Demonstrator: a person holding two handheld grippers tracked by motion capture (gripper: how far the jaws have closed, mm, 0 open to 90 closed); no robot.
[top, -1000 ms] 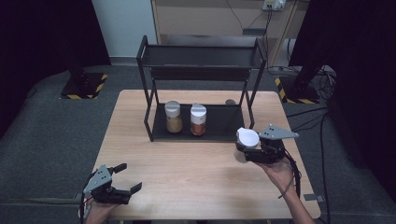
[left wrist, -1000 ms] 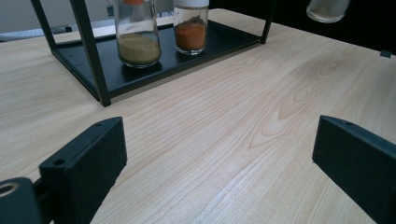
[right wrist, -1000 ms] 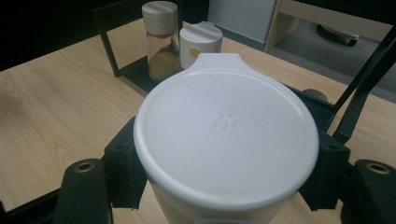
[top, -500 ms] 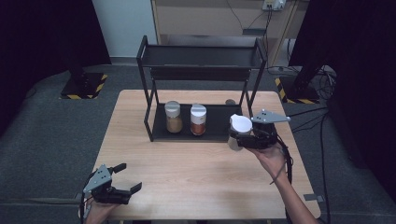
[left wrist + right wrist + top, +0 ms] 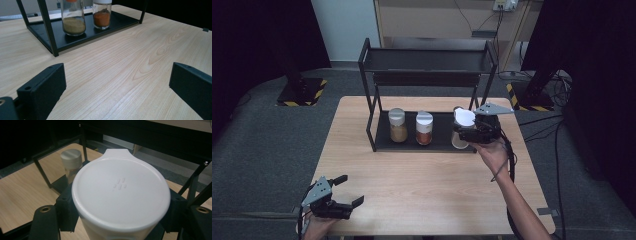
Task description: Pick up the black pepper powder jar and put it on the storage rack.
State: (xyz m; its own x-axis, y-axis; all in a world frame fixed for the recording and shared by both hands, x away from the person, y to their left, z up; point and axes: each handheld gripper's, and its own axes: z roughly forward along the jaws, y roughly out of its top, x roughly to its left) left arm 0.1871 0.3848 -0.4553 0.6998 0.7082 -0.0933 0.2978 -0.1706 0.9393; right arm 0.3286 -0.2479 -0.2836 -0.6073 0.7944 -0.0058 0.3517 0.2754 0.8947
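White-lidded plastic jar (image 5: 120, 195) clamped upright in right gripper (image 5: 469, 131), at right end of black metal rack's (image 5: 427, 55) lower tray, beside two glass spice jars (image 5: 411, 127), presumably for shelving. Left gripper (image 5: 347, 192) wide, empty, parked near table edge.

**Occluded and Cropped Regions**

In the right gripper view, the white-lidded jar (image 5: 120, 195) is cut off by the bottom edge; its contents cannot be determined. The lid hides most of the fingers (image 5: 65, 212) and the rack (image 5: 45, 177) floor beneath. In the left gripper view, the top edge crops the lids of the yellow-spice jar (image 5: 73, 20) and the orange-spice jar (image 5: 102, 15). In the high view, the left hand (image 5: 314, 227) is cut off at the bottom edge.
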